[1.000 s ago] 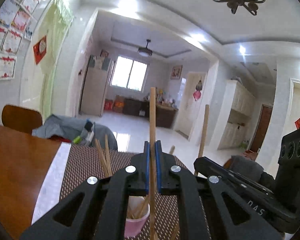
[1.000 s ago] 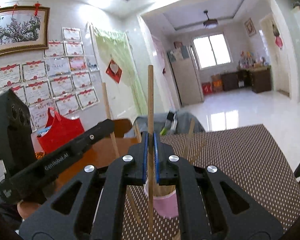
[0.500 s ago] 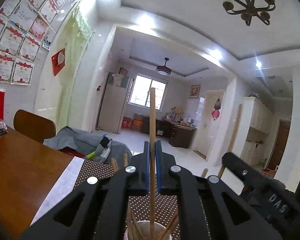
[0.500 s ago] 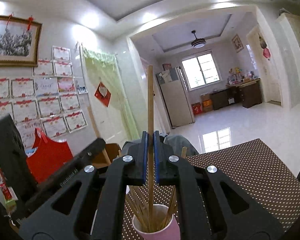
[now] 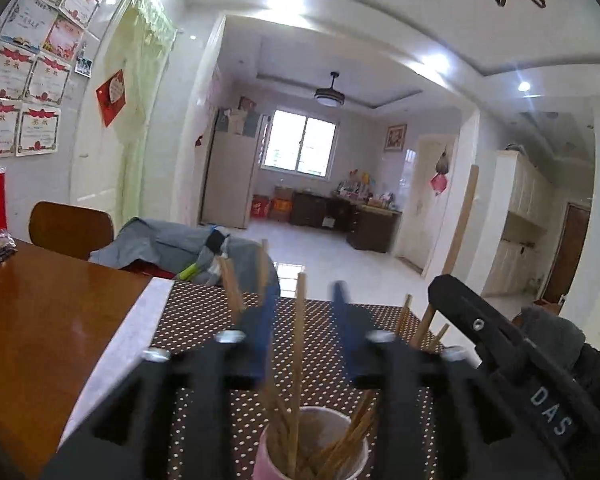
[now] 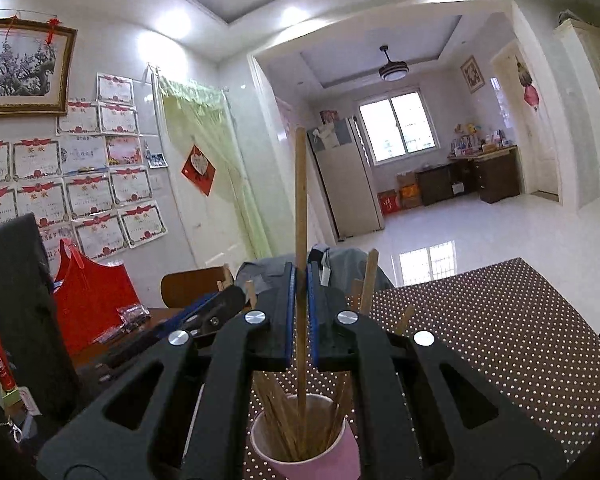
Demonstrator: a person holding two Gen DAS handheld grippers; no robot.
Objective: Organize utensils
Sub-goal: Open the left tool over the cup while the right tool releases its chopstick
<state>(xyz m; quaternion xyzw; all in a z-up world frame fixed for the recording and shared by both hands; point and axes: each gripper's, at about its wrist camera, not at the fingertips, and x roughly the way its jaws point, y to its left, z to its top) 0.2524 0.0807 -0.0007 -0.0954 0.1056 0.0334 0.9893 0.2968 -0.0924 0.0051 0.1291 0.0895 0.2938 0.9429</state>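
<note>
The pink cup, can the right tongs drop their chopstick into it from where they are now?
Probably yes: the right tongs hold the chopstick upright, its lower end already inside the pink cup.

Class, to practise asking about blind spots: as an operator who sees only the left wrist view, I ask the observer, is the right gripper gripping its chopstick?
Observer: Yes. The right gripper has its jaws shut on an upright chopstick.
Operator: Where is its lower end?
Observer: Inside the pink cup, among the other chopsticks.
Operator: What hangs above the certificates?
Observer: A framed picture of a tree, above the certificates.
</note>
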